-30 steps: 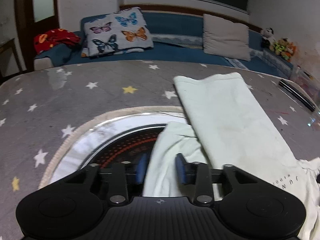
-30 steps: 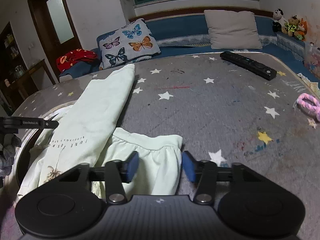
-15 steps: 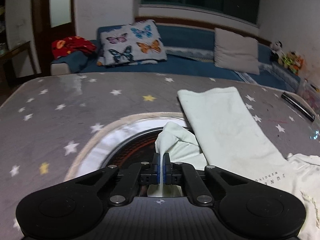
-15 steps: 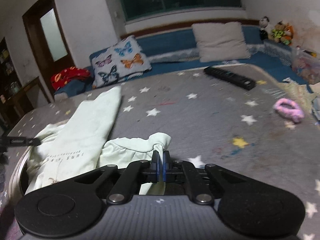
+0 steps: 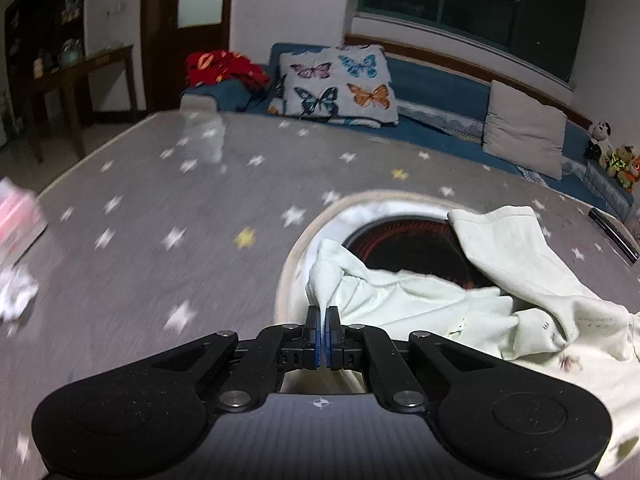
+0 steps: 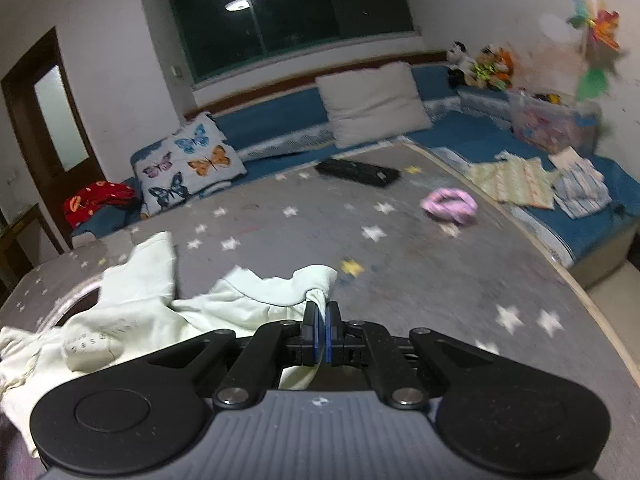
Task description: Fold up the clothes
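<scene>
Left gripper (image 5: 322, 316) and right gripper (image 6: 321, 314), both angled downward, were each clamped on the pale garment (image 5: 420, 300).

Wide bare stretch of grey star-patterned mat (image 6: 420, 280) lies open ahead, with only a black remote control (image 6: 358, 172) and a pink fabric ring (image 6: 450, 206) at its far edge.

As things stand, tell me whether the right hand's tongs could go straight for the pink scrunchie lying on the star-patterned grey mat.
Probably not yet. The right tongs are shut on the pale green garment. The mat toward the pink scrunchie looks bare.
</scene>
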Motion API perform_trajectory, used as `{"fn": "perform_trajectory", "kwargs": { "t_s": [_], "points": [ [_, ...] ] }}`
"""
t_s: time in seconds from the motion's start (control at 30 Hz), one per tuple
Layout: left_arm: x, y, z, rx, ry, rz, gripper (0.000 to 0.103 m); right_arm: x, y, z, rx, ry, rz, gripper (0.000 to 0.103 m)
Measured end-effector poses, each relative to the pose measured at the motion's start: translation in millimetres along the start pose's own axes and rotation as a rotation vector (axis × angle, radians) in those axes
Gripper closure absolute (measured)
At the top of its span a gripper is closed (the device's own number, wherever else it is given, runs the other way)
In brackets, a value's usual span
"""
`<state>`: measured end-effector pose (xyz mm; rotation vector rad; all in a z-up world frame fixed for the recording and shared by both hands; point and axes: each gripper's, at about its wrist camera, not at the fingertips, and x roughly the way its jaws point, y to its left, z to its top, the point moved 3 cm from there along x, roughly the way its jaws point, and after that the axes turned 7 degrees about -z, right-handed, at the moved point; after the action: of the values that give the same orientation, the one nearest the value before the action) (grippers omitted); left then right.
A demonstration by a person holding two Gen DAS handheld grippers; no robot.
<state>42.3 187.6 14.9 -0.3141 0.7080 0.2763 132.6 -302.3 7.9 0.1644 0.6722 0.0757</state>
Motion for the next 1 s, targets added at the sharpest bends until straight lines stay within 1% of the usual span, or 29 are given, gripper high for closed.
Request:
{"fn": "perform_trajectory", "kwargs": {
  "t_s": [0.1, 0.17, 0.2, 0.27, 0.3, 0.33, 0.37, 0.43, 0.57, 0.7, 0.77, 0.9, 1.0],
  "points": [
    [-11, 10, -20, 0.005, 0.043, -0.007, 0.1, 0, -7, -16, -0.036, 0.067, -0.014, 0.098],
    [-16, 15, -27, 0.009, 0.06, 0.012, 0.098, -1, -7, -22, -0.085, 0.085, -0.038, 0.091],
    [-20, 17, -27, 0.009, 0.053, 0.018, 0.098, -3, -7, -21, -0.1, 0.081, -0.047, 0.089],
    [-27, 20, -25, 0.01, 0.04, 0.029, 0.096, -8, -6, -15, -0.117, 0.064, -0.052, 0.077],
    [-30, 21, -23, 0.008, 0.029, 0.028, 0.093, -11, -4, -11, -0.124, 0.05, -0.055, 0.077],
    [-32, 19, -20, 0.009, 0.02, 0.025, 0.086, -13, -2, -6, -0.135, 0.032, -0.059, 0.077],
    [-33, 15, -18, 0.015, 0.011, 0.017, 0.074, -16, 2, -2, -0.147, 0.016, -0.062, 0.077],
    [-29, 4, -13, 0.033, 0.004, -0.003, 0.067, -19, 13, 7, -0.173, -0.012, -0.058, 0.077],
    [-14, -22, -7, 0.069, 0.009, -0.065, 0.063, -11, 43, 21, -0.232, -0.023, 0.009, 0.077],
    [7, -51, -3, 0.119, 0.02, -0.123, 0.062, 10, 90, 32, -0.31, -0.015, 0.116, 0.077],
    [19, -64, 0, 0.146, 0.028, -0.146, 0.062, 24, 112, 36, -0.336, 0.002, 0.162, 0.077],
    [42, -83, 4, 0.186, 0.05, -0.19, 0.064, 61, 163, 43, -0.378, 0.065, 0.265, 0.077],
    [56, -93, 5, 0.215, 0.065, -0.211, 0.065, 88, 194, 45, -0.403, 0.1, 0.311, 0.077]
  ]
}}
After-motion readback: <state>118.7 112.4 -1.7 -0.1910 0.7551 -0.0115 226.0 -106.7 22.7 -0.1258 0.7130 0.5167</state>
